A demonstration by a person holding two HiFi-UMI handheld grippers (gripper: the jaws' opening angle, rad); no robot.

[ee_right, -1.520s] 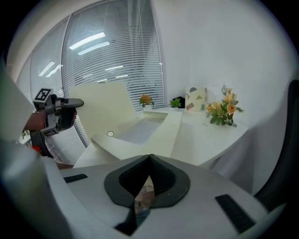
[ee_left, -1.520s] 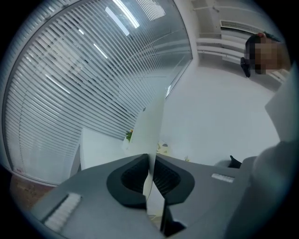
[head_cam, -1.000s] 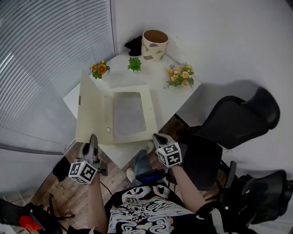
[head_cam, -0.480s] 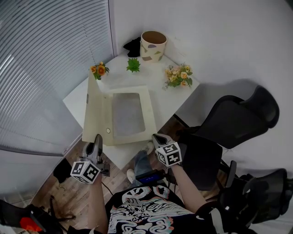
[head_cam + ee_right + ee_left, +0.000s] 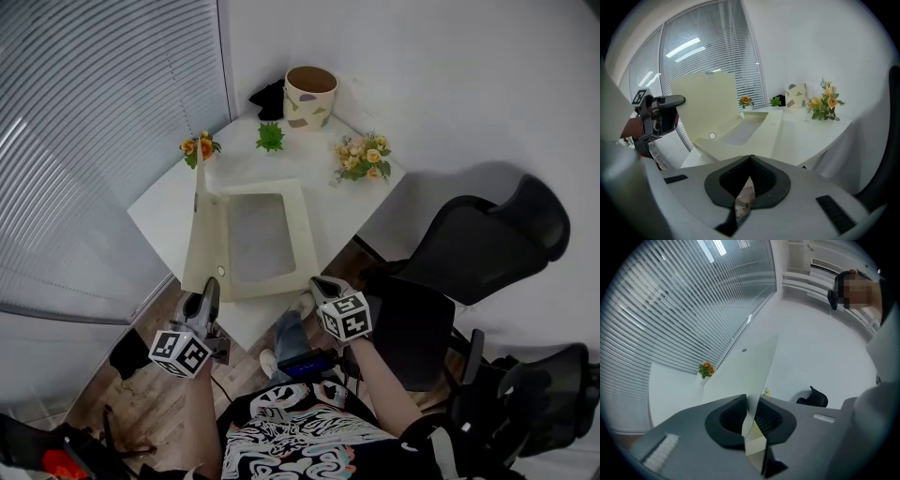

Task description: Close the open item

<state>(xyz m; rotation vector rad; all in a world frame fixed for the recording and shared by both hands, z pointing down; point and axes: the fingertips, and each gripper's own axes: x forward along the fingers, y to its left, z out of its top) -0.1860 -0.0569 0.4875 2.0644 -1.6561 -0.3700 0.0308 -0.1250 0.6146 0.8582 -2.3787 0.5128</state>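
Cream cardboard lid (image 5: 201,234), pinched by the left gripper (image 5: 212,285) whose jaws have just been loosening, has swung upright beside its shallow cream box (image 5: 306,234); the right gripper (image 5: 318,282), clenched empty, waits near. Roughly halfway closed.

The raised lid (image 5: 201,234) stands almost edge-on in the head view, so its faces barely show. It hides the strip of bench (image 5: 159,202) at its 9 o'clock. In the left gripper view the lid fills the middle and covers the box (image 5: 305,248) behind it. Its thin edge runs between the jaws of the left tongs (image 5: 751,401), which have just been opening, and the pads seem to touch it. A dark thing (image 5: 270,96) at the 9 o'clock of the pot (image 5: 309,94) is half hidden and cannot be named. The round mark (image 5: 221,271) on the box rim is too small to tell. The chair (image 5: 553,403) at 4 o'clock is cut off by the edge.
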